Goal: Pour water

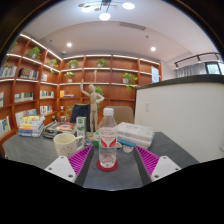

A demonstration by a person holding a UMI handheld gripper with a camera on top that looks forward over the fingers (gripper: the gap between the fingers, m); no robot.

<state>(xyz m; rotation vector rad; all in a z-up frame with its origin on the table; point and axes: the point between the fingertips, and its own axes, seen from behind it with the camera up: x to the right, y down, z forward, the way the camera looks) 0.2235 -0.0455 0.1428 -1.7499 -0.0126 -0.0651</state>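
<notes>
Your clear water bottle (107, 124) stands upright, cap on, right behind an empty clear cup (107, 156) between your fingers.

A wooden figurine (93, 100) stands at the far side of a dark table (30, 150). Behind the figurine, lit wooden shelves (40, 85) carry potted plants (128, 78). Left of it sits a stack of colourful boxes (31, 125), right of it a white partition (185, 118).

The gripper (107, 160) is level, pointing forward. Its two fingers stand wide apart, left pad (78, 162) and right pad (147, 160) facing inward, neither pressing on anything.
</notes>
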